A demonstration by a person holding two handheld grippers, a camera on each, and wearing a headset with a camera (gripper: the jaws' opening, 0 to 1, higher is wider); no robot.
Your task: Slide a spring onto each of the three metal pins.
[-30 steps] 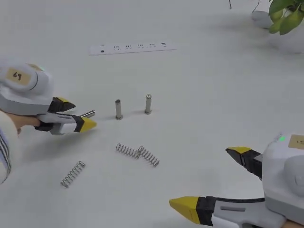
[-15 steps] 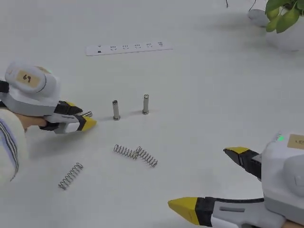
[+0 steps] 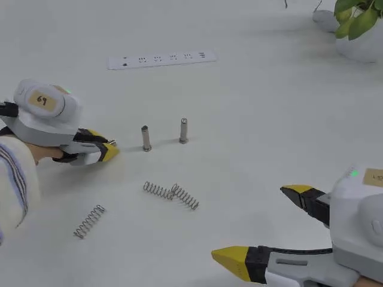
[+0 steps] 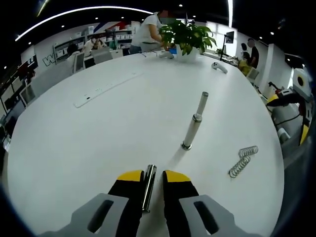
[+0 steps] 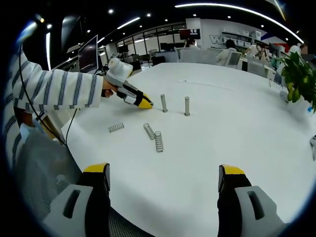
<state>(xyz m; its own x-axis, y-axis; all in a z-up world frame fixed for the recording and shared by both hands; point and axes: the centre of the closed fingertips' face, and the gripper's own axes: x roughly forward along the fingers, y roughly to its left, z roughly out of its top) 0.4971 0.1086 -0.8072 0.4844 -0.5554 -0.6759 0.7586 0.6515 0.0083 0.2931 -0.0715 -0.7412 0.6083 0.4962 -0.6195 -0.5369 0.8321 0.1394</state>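
The left tool [image 4: 147, 174] has its jaws drawn narrow on a metal pin [image 4: 147, 186], which lies lengthwise between the yellow tips and points forward toward the two pins that stand on the worktop [image 4: 98, 133]. In the head view the left tool [image 3: 106, 149] sits low at the left with a striped sleeve [image 3: 13, 179] behind it, and just the end of the metal pin [image 3: 111, 142] peeps past the tips. A second ago more of that pin stuck out and the tool's round body lay further back. Since then the body has swung in closer behind the tips, while the tips have kept nearly to their spot, just left of the nearer standing pin [image 3: 145, 138]. The further standing pin [image 3: 184, 130] is upright beside it, a little apart. Neither carries a spring.

The right tool [image 5: 163, 171] is spread wide and holds nothing. In the head view the right tool [image 3: 263, 226] is at the near right, much where it was before.

Toward the person from the standing pins, a pair of springs [image 3: 172, 192] lies flat, touching end to end, and a lone spring [image 3: 90, 220] lies well apart to their left. None of them has shifted against the pins. Beyond the pins lies a power strip [image 3: 161, 58], and a potted plant [image 3: 354, 18] stands at the far right corner.
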